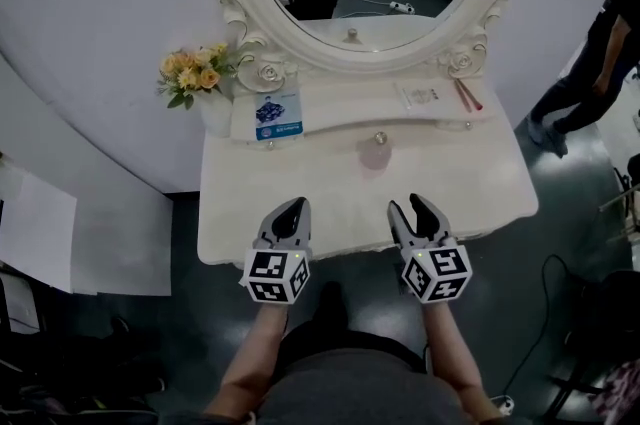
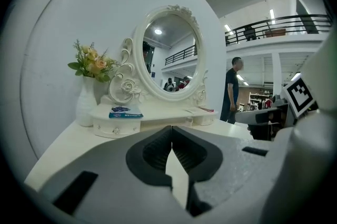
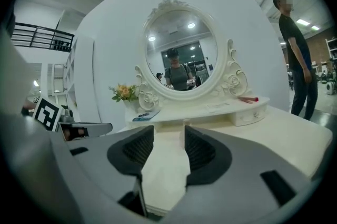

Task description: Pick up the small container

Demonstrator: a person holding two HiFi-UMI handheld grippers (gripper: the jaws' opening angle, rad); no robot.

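The small container (image 1: 376, 156), a pale pink translucent pot, stands on the white vanity table (image 1: 250, 213) just below the raised shelf's middle knob. In the right gripper view the small container (image 3: 185, 123) shows small and clear, straight ahead between the jaws but well beyond them. My right gripper (image 1: 412, 206) hovers over the table's front edge with its jaws apart and nothing between them. To its left, my left gripper (image 1: 291, 210) is held at the same edge with its tips together, and the left gripper (image 2: 171, 130) holds nothing.
An oval mirror (image 1: 370, 23) rises behind a raised shelf. On the shelf are a white vase of flowers (image 1: 197, 75), a blue packet (image 1: 273, 116), a card (image 1: 420, 96) and a red stick (image 1: 468, 95). A person (image 1: 600, 53) stands to the right of the table.
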